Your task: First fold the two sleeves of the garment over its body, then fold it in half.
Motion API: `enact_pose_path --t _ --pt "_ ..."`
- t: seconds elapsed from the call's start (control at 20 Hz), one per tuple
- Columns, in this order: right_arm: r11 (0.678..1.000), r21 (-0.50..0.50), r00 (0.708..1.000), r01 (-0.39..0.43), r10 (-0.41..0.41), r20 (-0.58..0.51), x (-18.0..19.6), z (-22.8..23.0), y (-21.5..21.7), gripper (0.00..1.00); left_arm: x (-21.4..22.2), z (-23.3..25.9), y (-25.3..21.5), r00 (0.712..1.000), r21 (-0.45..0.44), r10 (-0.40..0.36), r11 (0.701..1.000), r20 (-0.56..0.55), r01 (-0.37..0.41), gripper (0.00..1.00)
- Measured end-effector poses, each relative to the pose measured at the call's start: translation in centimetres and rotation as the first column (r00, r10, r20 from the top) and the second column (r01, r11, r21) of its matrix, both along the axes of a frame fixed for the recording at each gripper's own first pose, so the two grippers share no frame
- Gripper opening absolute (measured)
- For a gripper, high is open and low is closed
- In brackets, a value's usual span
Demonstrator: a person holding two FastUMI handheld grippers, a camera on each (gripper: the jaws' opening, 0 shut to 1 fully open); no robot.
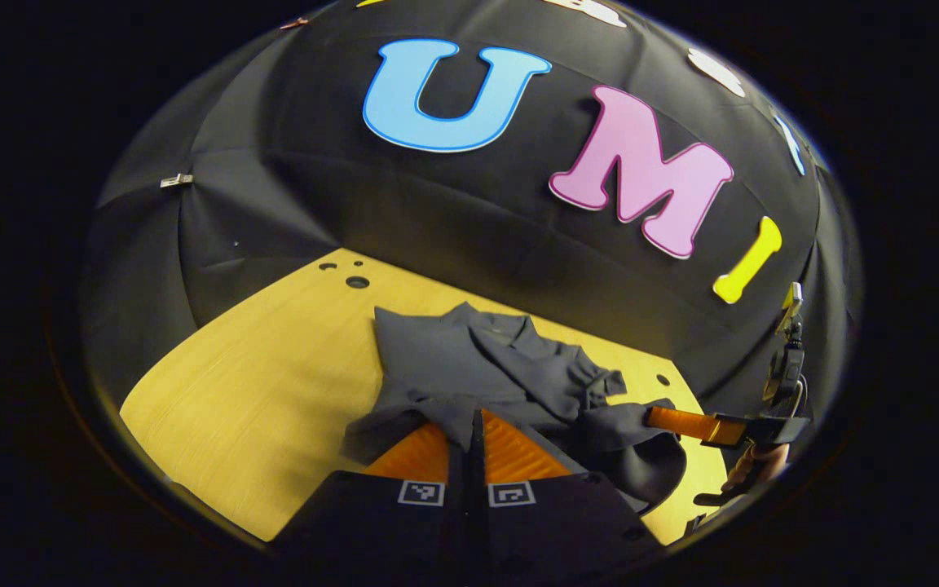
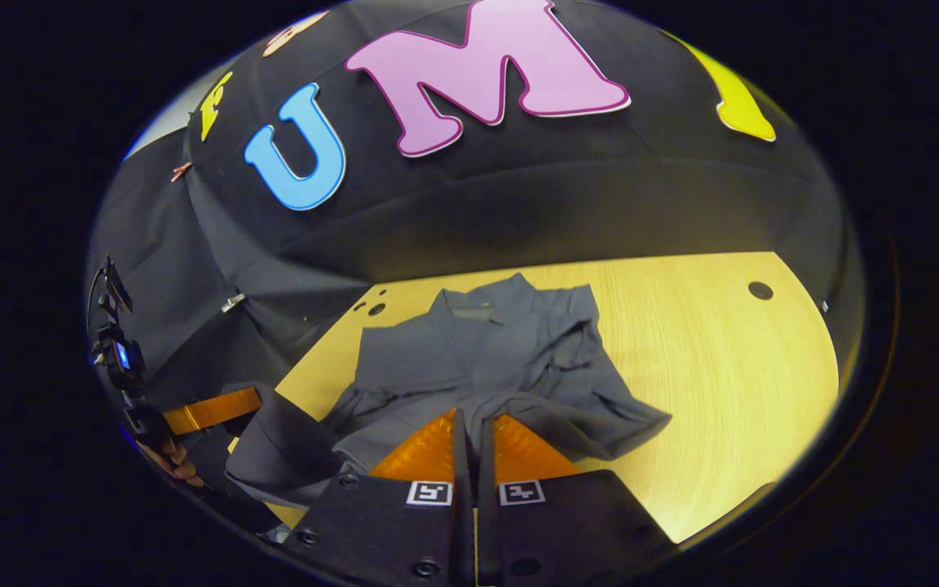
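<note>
A dark grey collared garment (image 1: 469,359) lies on the yellow wooden table (image 1: 257,375), collar toward the far wall and sleeves bunched over its body. My left gripper (image 1: 475,420) is shut on a fold of the near hem, which is lifted and draped over its fingers. Off to the right, the right gripper (image 1: 653,417) pinches another part of the same hem, a hand (image 1: 751,469) behind it. In the right gripper view the garment (image 2: 478,350) spreads ahead and my right gripper (image 2: 473,420) is shut on its near edge. The left gripper (image 2: 253,399) holds cloth at the left.
Round holes (image 1: 357,282) mark the table's far left corner, and another hole (image 2: 760,290) sits at the far right. Bare tabletop (image 2: 722,367) stretches right of the garment. The booth's black cloth wall closes the back and sides.
</note>
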State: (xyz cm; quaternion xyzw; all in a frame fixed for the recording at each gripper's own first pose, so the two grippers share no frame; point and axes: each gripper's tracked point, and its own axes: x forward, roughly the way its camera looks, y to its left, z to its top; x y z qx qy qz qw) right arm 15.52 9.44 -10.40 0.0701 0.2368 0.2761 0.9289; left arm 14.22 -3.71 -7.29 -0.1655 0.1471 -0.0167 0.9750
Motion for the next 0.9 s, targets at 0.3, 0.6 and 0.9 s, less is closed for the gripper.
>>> enact_pose_path --t 0.3,0.6,0.9 --pt "0.998 0.045 0.992 0.052 -0.057 0.113 7.1 3.4 1.6 0.06 7.6 3.6 2.7 0.997 -0.039 0.04 0.999 0.07 -0.038 0.05" --pt "0.991 0.065 0.97 0.117 -0.128 0.207 14.8 5.4 2.9 0.06 16.5 4.6 6.1 0.989 -0.088 0.104 0.992 0.102 -0.095 0.05" --pt "0.976 0.044 0.952 0.215 -0.219 0.213 21.2 2.1 3.2 0.06 24.6 1.9 7.9 0.991 -0.179 0.12 0.978 0.058 -0.108 0.05"
